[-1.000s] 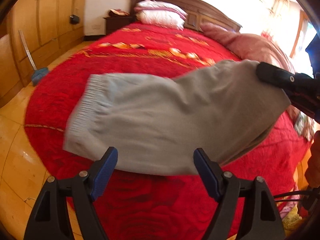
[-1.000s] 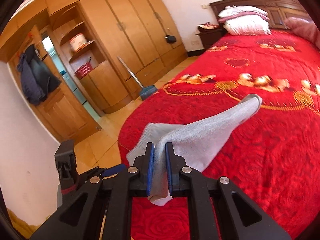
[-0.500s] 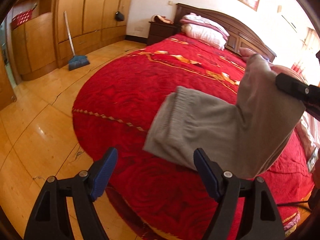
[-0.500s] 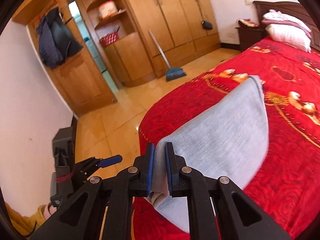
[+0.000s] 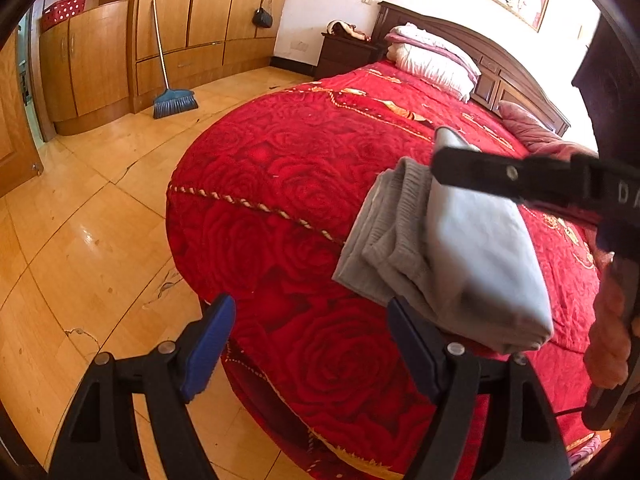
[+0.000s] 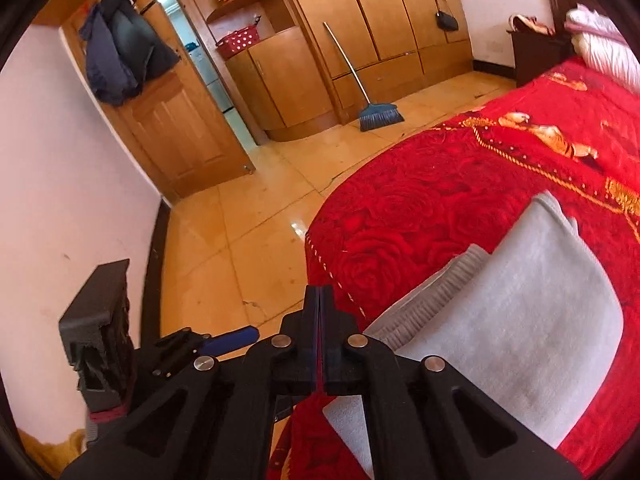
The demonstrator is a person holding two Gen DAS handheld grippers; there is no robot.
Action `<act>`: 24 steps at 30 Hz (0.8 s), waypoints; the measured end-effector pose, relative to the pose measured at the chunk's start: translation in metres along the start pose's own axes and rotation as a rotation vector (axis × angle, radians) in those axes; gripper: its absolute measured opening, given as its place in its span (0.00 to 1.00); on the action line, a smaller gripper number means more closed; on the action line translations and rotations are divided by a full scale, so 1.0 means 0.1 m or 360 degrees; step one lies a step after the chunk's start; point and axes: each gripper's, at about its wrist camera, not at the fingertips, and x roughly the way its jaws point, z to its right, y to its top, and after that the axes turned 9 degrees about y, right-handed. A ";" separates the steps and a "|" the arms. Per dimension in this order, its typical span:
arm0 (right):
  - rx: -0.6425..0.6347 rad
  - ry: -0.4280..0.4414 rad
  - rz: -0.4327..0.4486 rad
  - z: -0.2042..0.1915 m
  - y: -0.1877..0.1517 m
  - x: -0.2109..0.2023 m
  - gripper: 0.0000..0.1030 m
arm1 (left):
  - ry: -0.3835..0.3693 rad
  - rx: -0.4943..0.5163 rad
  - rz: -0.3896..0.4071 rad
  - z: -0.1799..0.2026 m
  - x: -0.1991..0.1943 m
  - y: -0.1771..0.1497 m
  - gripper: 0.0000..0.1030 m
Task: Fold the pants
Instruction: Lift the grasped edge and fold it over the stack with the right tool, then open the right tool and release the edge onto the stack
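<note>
On the red bed (image 5: 280,184) lie folded grey pants (image 6: 520,320); right gripper (image 6: 320,300) closed empty, left gripper (image 5: 312,344) wide.

Bright daylight, floor (image 5: 84,236) glare, fisheye-bent edges.

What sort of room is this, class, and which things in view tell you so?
A home bedroom, most likely: a bed with a red cover, pillows against a wooden headboard, and a built-in wardrobe.
</note>
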 end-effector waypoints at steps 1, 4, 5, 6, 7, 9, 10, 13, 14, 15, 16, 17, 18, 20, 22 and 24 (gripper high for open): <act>0.0011 -0.0008 0.0000 0.00 -0.02 -0.01 0.02 | 0.0005 -0.0006 -0.0005 -0.01 0.00 0.00 0.79; 0.0098 -0.0047 0.0014 0.10 -0.08 -0.14 0.09 | -0.0003 -0.0023 -0.0003 -0.05 -0.01 0.00 0.79; 0.0126 -0.0067 0.0022 0.13 -0.09 -0.19 0.15 | -0.0004 -0.0023 0.0001 -0.05 -0.02 0.00 0.79; 0.0163 -0.0091 0.0037 0.16 -0.11 -0.26 0.18 | -0.0007 -0.0020 0.0009 -0.04 -0.03 0.02 0.79; 0.0206 -0.0112 0.0058 0.21 -0.15 -0.34 0.22 | -0.0010 -0.0017 0.0017 -0.04 -0.04 0.03 0.79; 0.0271 -0.0150 0.0091 0.30 -0.23 -0.51 0.27 | -0.0027 -0.0019 0.0026 -0.02 -0.07 0.06 0.79; 0.0302 -0.0178 0.0105 0.34 -0.27 -0.59 0.30 | -0.0045 -0.0024 0.0030 -0.01 -0.08 0.07 0.79; 0.0390 -0.0305 0.0124 0.46 -0.41 -0.80 0.36 | -0.0095 -0.0020 0.0034 0.07 -0.12 0.11 0.79; 0.0416 -0.0360 0.0124 0.50 -0.46 -0.86 0.36 | -0.0106 -0.0007 0.0039 0.11 -0.13 0.13 0.79; 0.0436 -0.0411 0.0122 0.53 -0.50 -0.90 0.36 | -0.0113 0.0007 0.0043 0.14 -0.14 0.14 0.79; 0.0459 -0.0457 0.0119 0.56 -0.55 -0.94 0.36 | -0.0120 0.0025 0.0051 0.19 -0.16 0.16 0.79; 0.0482 -0.0472 0.0119 0.59 -0.60 -0.97 0.36 | -0.0130 0.0051 0.0066 0.25 -0.18 0.19 0.79; 0.0503 -0.0458 0.0120 0.63 -0.65 -0.98 0.36 | -0.0138 0.0069 0.0078 0.30 -0.20 0.21 0.79; 0.0549 -0.0438 0.0102 0.69 -0.73 -0.95 0.36 | -0.0172 0.0116 0.0102 0.42 -0.24 0.26 0.79; 0.0583 -0.0440 0.0073 0.75 -0.80 -0.89 0.37 | -0.0212 0.0158 0.0104 0.52 -0.23 0.30 0.79; 0.0593 -0.0455 0.0070 0.78 -0.84 -0.85 0.41 | -0.0265 0.0216 0.0079 0.67 -0.17 0.37 0.79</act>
